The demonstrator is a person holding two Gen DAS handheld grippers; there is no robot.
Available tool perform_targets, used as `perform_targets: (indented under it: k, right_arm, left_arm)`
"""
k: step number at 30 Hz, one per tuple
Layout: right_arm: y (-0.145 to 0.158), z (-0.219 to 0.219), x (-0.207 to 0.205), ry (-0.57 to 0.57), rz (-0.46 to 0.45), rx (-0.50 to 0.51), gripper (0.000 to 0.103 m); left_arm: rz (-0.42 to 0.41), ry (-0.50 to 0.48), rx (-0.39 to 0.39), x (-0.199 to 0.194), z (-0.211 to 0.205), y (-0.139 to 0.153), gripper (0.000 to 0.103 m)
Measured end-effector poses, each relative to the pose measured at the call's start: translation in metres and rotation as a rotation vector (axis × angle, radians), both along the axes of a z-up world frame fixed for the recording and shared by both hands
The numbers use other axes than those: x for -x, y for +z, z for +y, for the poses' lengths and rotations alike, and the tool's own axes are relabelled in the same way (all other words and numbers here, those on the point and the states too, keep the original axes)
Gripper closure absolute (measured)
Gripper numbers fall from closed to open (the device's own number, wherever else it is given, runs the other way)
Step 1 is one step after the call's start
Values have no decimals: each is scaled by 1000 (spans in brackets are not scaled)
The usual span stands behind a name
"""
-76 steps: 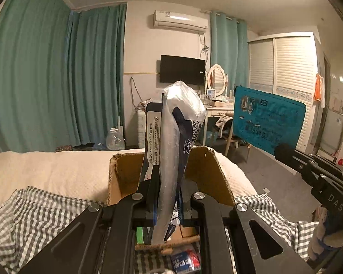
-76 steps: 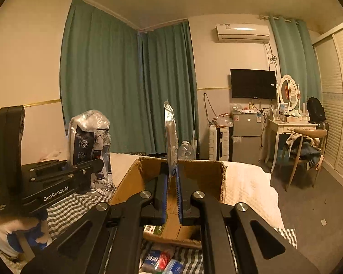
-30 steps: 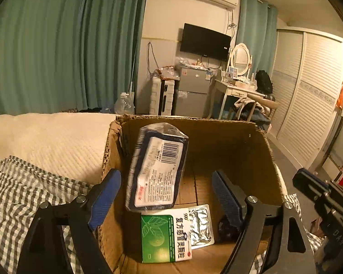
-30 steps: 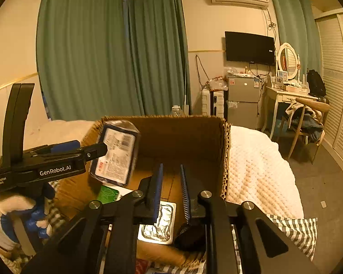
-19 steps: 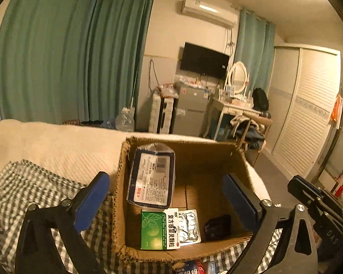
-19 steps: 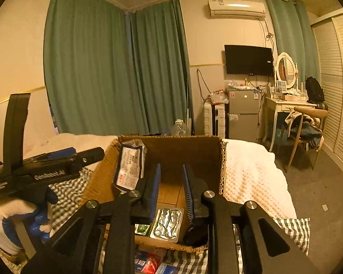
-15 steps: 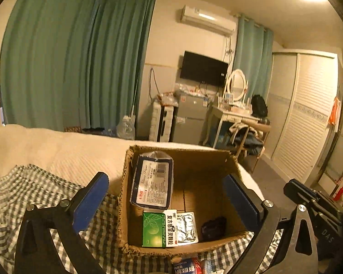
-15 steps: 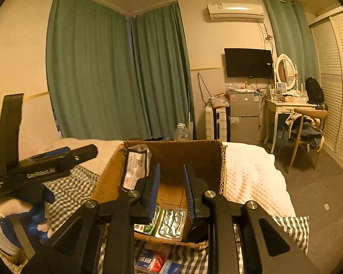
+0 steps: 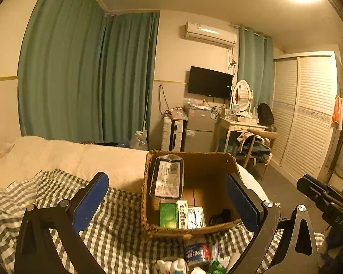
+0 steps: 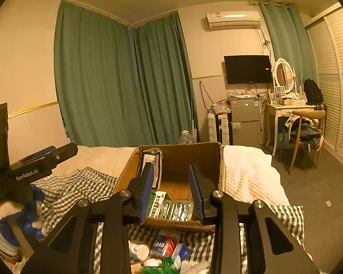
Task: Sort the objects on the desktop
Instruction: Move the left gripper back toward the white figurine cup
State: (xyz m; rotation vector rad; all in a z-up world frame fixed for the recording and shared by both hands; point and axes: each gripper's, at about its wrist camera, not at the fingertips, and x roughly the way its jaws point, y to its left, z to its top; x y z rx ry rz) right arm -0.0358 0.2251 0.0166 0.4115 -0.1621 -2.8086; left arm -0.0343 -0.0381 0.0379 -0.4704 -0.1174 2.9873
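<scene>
An open cardboard box [image 9: 219, 159] [image 10: 201, 153] stands on a checked cloth on the bed. Inside it, a dark wrapped packet [image 9: 168, 177] [image 10: 151, 159] leans on the left wall, with a green-and-white medicine box [image 9: 171, 214] [image 10: 159, 203], a foil blister pack [image 9: 196, 214] [image 10: 180, 211] and a small black item [image 9: 219, 215] on the floor. My left gripper [image 9: 167, 203] stands wide open, empty, back from the box. My right gripper [image 10: 171, 191] is empty too; its jaws are opening in front of the box.
Small packets [image 9: 195, 252] [image 10: 162, 246] and other loose items lie on the checked cloth [image 9: 116, 235] in front of the box. A gloved hand [image 10: 18, 214] holds the left tool [image 10: 32, 166]. The bed [image 10: 247, 171] drops off to the floor on the right.
Both grippers have pulled back and up from the box. The left jaws widened after letting go of the packet, which now leans inside. The right jaws have parted from nearly shut.
</scene>
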Motion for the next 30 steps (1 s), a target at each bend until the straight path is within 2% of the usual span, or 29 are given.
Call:
perform_targets:
  k: [7,15,18,24,28,30]
  right_arm:
    - [-1,-2,-29,5,24,6,51]
    - [-10,-9,-44,2,13,-16,42]
    - [-15,-7,-40,26,-13,21,40]
    - [-31,-6,-36,21,-42,12,35]
    - [-44,-6,-29,14,-70,-5,34]
    - [-52,-6,-24,14,-89,-7,34]
  left_arm:
    - [-34,34,-38,-17,-16,-20,0]
    - [-64,29,-38,-24,-20,-39,0]
    - [-66,16,-33,-25,-16,-47,0]
    - [-69,-2,2,-21,-4,-63,0]
    - [-24,93,90,-15,3,-76,0]
    - [-47,108,112,-7,3,-86,0]
